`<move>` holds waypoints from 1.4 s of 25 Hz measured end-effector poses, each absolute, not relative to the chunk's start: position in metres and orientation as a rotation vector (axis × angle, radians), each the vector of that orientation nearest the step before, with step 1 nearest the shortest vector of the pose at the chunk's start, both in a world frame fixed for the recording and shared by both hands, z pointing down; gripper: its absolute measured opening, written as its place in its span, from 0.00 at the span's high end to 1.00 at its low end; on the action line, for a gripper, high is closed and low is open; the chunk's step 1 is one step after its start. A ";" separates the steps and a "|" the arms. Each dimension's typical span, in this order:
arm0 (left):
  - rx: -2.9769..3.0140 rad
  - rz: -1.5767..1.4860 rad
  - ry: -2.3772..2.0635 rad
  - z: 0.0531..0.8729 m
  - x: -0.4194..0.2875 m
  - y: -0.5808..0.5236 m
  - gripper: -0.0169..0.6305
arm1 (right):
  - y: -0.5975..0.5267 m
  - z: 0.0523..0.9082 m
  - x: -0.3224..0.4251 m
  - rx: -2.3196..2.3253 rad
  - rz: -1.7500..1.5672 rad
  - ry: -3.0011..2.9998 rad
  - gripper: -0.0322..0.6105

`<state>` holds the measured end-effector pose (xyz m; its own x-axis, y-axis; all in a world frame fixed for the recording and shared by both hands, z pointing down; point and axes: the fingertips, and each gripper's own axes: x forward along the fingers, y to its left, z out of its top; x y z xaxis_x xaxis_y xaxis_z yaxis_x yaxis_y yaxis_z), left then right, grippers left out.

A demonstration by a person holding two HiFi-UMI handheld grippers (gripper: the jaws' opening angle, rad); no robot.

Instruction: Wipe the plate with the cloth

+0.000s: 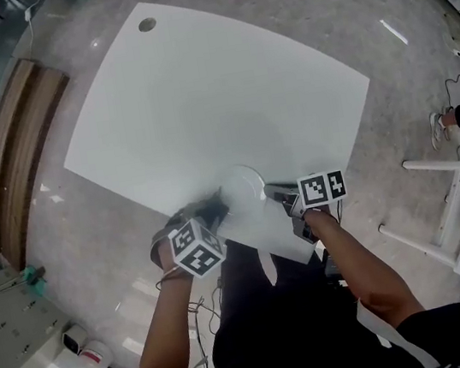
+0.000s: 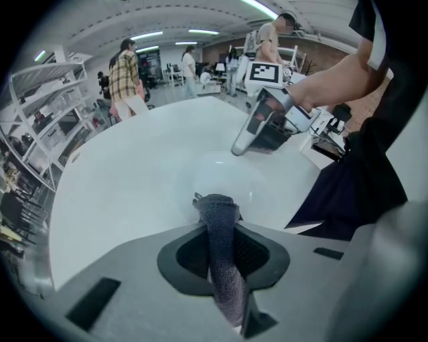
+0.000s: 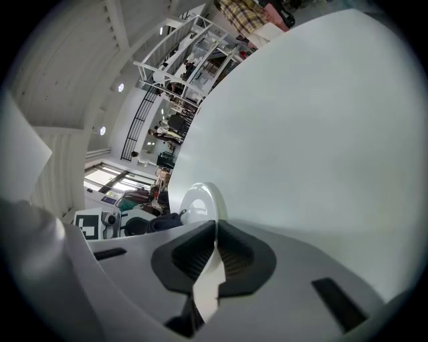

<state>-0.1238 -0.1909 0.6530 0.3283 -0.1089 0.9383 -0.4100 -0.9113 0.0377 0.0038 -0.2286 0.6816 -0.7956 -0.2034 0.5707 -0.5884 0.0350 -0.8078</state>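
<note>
White plate (image 3: 198,199) clamped edge-on in right gripper (image 3: 215,234) fingers (image 3: 244,257) — grey knit cloth (image 2: 219,220) pinched in left gripper (image 2: 224,250).

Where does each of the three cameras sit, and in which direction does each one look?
Head view: on the person's head, looking steeply down at the table, the plate, the left gripper and the right gripper; both forearms show.
Left gripper view: on the left gripper, looking along jaws shut on the cloth toward the plate; the right forearm shows.
Right gripper view: on the right gripper, looking along jaws shut on the plate's rim, across the table.
Shared: all three show the plate.
</note>
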 end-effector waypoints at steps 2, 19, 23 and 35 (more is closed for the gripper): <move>2.333 1.601 -0.418 0.652 -0.109 -0.176 0.90 | -0.230 0.681 0.003 0.815 1.817 -2.021 0.93; 2.382 1.512 -0.444 0.660 -0.042 -0.250 0.90 | -0.227 0.679 0.004 0.844 1.785 -2.038 0.93; 2.335 1.532 -0.533 0.658 -0.079 -0.266 0.90 | -0.227 0.680 0.006 0.859 1.794 -2.037 0.93; 2.279 1.596 -0.432 0.655 -0.104 -0.180 0.90 | -0.230 0.678 0.008 0.903 1.793 -2.037 0.93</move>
<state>-0.1036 -0.1804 0.6552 0.3284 -0.0602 0.9426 -0.4230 -0.9016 0.0898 0.0080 -0.2301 0.6782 -0.7654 -0.2668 0.5857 -0.6148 0.0342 -0.7879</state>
